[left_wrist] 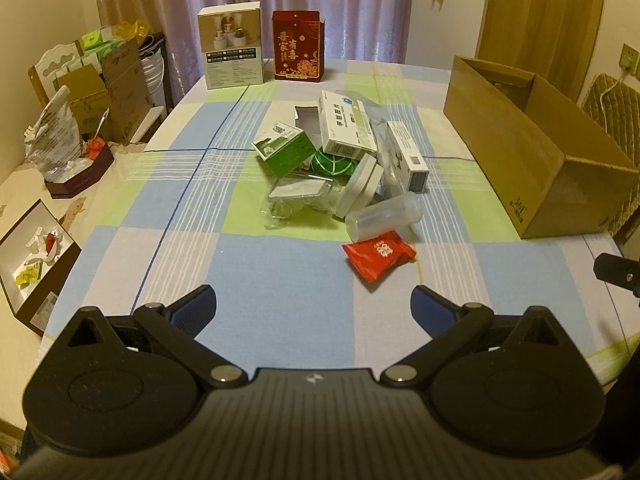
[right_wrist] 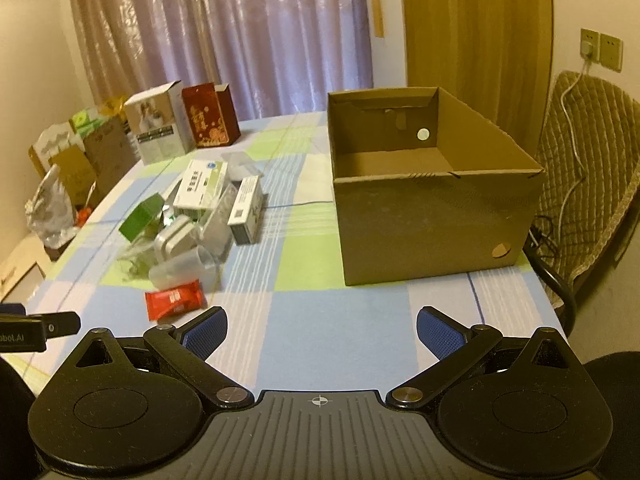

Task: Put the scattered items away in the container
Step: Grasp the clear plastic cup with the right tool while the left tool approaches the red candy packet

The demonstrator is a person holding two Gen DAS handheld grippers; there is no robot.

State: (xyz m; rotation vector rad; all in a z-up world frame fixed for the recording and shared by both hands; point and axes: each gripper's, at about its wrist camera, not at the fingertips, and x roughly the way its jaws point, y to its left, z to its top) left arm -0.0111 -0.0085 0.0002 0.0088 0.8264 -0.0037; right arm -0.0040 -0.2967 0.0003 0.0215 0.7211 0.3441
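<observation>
Clutter awaiting collection on a checked tablecloth (left_wrist: pixel 280 264), seen from both wrist cameras. The left gripper (left_wrist: pixel 314 308) and the right gripper (right_wrist: pixel 322 330) each hover above the near edge of the table with fingers spread wide apart and nothing between them. The cardboard box (right_wrist: pixel 432 224) that serves as container stands open-topped on the right side of the table, and what shows of its floor is bare. The scattered items lie in a loose heap left of the box and well apart from it. Nearest is a red sachet (left_wrist: pixel 379 254), flat on the cloth; just beyond it a clear plastic cup (left_wrist: pixel 384 216) lies on its side. Farther in, a green box (left_wrist: pixel 285 150), a white medicine box (left_wrist: pixel 346 128), a second white carton (left_wrist: pixel 408 156) and a grey case (left_wrist: pixel 360 186) lean on one another over crumpled clear packaging (left_wrist: pixel 296 200). Two upright cartons, one white (left_wrist: pixel 234 46) and one red (left_wrist: pixel 298 46), stand at the far edge, apart from the heap.

Likely hazards, as judged from this layout: the sachet lies so flat that fingers may pinch cloth with it; the cup, being round and on its side, may roll when touched; lifting one leaning box may topple its neighbours; the transparent wrap is hard to locate and may slip out.
</observation>
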